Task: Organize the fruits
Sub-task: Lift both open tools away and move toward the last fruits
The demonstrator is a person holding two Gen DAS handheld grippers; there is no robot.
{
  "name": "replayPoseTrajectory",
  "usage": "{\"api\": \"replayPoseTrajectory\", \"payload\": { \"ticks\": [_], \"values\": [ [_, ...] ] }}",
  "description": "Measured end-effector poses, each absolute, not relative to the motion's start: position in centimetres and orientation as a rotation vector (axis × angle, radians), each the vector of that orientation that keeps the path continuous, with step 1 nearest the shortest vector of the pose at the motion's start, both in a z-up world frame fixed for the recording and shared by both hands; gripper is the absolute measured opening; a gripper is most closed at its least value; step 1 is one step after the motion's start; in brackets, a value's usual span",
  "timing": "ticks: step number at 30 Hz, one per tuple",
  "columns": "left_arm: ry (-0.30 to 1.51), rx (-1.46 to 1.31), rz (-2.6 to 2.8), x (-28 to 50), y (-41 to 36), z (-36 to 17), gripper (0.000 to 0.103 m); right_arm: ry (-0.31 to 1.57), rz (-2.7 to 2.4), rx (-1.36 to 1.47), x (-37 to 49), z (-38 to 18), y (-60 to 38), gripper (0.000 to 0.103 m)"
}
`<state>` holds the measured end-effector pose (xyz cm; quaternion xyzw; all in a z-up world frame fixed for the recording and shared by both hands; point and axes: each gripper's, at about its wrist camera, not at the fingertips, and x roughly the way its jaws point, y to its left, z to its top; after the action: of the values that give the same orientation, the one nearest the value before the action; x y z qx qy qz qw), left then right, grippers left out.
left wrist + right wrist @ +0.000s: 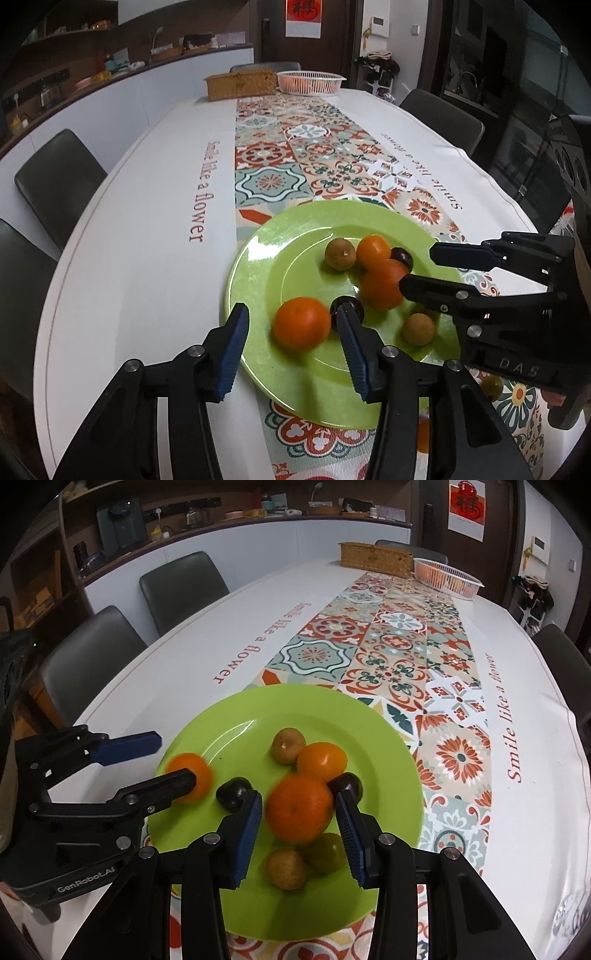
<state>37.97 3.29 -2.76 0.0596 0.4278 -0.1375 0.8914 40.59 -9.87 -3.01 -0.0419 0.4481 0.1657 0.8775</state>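
Two claws, both mine: left gripper (291, 347) released astride the round orange tangerine (301, 324) on the glossy green plate (258, 266), right gripper (299, 834) unclenched around another tangerine (300, 808), each fruit dead ahead.

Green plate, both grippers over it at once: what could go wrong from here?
1. The left gripper straddles an orange without touching it; round and loose on the smooth green plate, it may roll away as the fingers close.
2. A dark plum sits against the left gripper's inner finger and could get nudged or pinched.
3. The right gripper brackets another orange close by; the two grippers could collide over the plate.
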Motion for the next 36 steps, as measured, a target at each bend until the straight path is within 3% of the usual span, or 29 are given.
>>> {"api": "replayPoseTrajectory", "payload": {
  "ticks": [7,17,25,29,33,36],
  "values": [
    [0.821,0.165,-0.264,35.3,2.8,-0.3,0.052,0.870,0.323,-0.092,38.5,-0.7,-11.2,0.044],
    [0.731,0.167,-0.240,31.2,2.0,3.5,0.058,0.772,0.323,-0.083,34.0,2.9,-12.5,0.055],
    [0.673,0.180,-0.226,27.7,1.2,5.4,0.068,0.699,0.307,-0.085,30.6,5.0,-13.7,0.056],
    [0.656,0.188,-0.224,26.0,0.9,5.6,0.077,0.681,0.311,-0.099,29.0,5.3,-13.9,0.063],
    [0.641,0.206,-0.229,24.5,0.6,5.8,0.079,0.662,0.308,-0.127,27.3,5.5,-14.1,0.063],
    [0.628,0.220,-0.231,23.3,0.4,5.8,0.081,0.651,0.310,-0.128,26.3,5.4,-14.4,0.069]
  ]
}}
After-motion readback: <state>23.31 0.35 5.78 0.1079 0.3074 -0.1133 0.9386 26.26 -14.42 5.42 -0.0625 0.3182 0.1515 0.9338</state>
